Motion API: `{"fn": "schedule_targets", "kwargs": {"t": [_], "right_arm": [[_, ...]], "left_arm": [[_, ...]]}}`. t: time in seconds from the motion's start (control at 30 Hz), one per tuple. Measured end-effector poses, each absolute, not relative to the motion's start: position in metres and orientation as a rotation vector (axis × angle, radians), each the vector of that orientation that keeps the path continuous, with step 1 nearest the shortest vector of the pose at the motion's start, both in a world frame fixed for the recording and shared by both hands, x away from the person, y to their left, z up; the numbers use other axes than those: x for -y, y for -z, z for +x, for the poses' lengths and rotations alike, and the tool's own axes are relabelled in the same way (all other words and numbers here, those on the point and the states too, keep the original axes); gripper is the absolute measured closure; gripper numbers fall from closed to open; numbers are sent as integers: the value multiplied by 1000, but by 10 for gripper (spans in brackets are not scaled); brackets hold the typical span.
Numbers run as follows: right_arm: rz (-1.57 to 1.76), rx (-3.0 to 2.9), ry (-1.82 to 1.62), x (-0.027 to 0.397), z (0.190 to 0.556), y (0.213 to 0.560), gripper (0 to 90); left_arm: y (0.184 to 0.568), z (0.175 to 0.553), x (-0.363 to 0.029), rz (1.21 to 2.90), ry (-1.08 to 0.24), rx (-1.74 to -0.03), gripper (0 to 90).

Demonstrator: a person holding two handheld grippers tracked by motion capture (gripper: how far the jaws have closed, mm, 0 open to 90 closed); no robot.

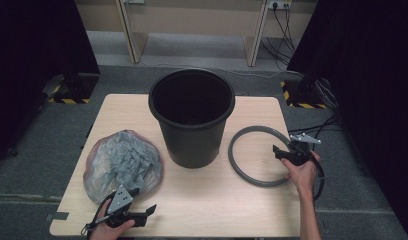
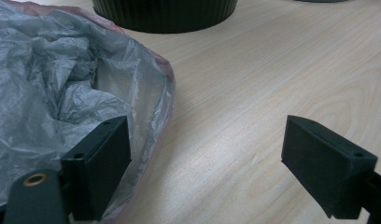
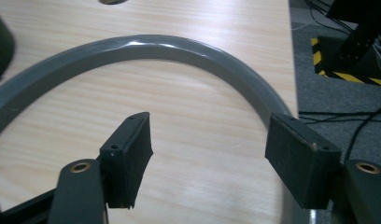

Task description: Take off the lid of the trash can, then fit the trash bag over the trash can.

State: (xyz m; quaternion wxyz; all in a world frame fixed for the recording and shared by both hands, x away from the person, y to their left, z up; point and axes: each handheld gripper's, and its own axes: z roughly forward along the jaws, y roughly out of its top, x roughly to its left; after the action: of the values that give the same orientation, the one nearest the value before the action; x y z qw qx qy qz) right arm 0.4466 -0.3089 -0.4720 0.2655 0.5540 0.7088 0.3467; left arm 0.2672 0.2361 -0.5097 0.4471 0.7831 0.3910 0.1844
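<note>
the thin grey crumpled plastic bin bag [image 1: 123,165] lies in a loose heap on the left front of the pale wooden counter [image 1: 202,200], just beside the tall black plastic waste bin [image 1: 192,117] standing upright in the middle. the left gripper [image 1: 137,212] sits at the bag's near edge with its fingers [image 2: 102,163] spread wide and holding nothing; one finger touches or overlaps the film, the other is over bare wood. closing here would likely pinch only a single flimsy layer, which could slide out or tear, or drag the whole heap along.

the grey plastic hoop-shaped bin rim ring [image 1: 257,157] lies flat to the right of the bin, near the counter's right edge. the right gripper [image 1: 287,152] is at the ring's right side, fingers [image 3: 128,154] wide apart and empty, one beside the band. a push instead of a grip could nudge it off the edge.

the bag has no clear long axis. its mouth cannot be told. the ring's axis points straight up.
</note>
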Motion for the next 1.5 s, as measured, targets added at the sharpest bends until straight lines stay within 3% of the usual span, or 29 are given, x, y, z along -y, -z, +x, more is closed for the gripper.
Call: {"fn": "schedule_targets", "kwargs": {"t": [0.27, 1.03, 1.5], "right_arm": [[1511, -1938, -998, 287, 433, 462, 224], [1349, -2078, -1000, 237, 386, 468, 222], [1308, -2124, -984, 229, 381, 476, 223]], "left_arm": [[508, 269, -239, 1934, -465, -972, 149], [486, 262, -251, 1836, -487, -970, 149], [466, 295, -286, 1861, -645, -1075, 148]]}}
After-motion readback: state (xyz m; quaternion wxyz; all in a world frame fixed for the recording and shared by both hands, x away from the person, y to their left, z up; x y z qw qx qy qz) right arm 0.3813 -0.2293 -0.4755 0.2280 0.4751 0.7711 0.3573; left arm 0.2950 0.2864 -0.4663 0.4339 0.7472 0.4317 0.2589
